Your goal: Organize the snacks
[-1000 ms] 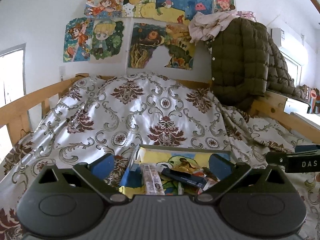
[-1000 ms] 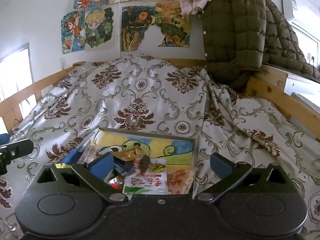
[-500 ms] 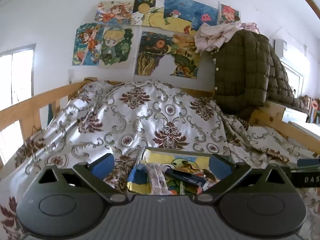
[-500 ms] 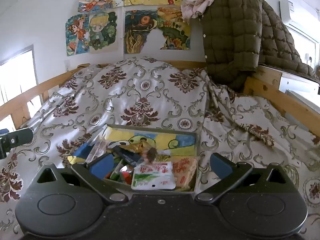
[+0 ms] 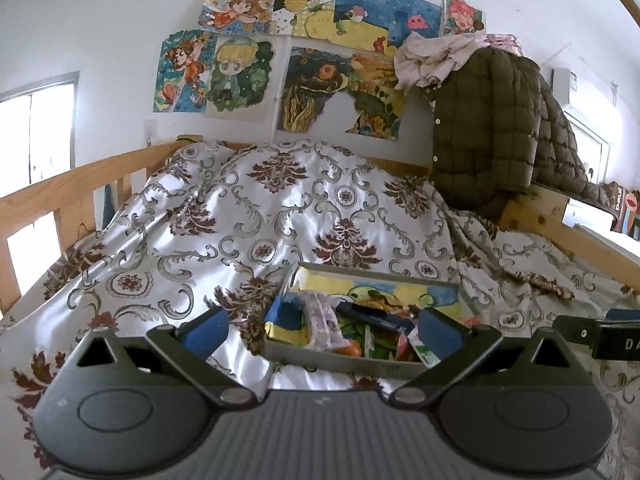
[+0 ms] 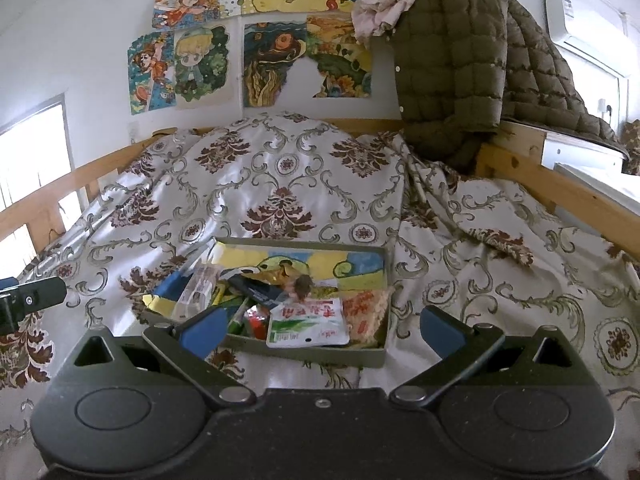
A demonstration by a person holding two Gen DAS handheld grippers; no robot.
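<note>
Both of your grippers hung wide apart and empty over the bed: your left gripper (image 5: 322, 328) sat back from the snack tray (image 5: 344, 362), and your right gripper (image 6: 320, 328) hovered just short of that same tray (image 6: 304, 350). Straight ahead of your right fingers lay the snacks, all inside the tray walls: a white and green pouch (image 6: 306, 322) against the near rim, an orange packet (image 6: 366, 312) to its right, a dark wrapper (image 6: 260, 290) behind it, and a clear packet (image 6: 198, 290) leaning over the left edge beside a blue packet (image 6: 168, 282). From your left side, the clear packet (image 5: 320, 316) stood dead ahead. No snack showed on the patterned bedspread (image 6: 288, 184) around the tray. As a judgement, gathering looked done, since everything sat in the tray, yet the pile was jumbled and overlapping, so this fitted either a heap awaiting sorting or a final tidy stash.
</note>
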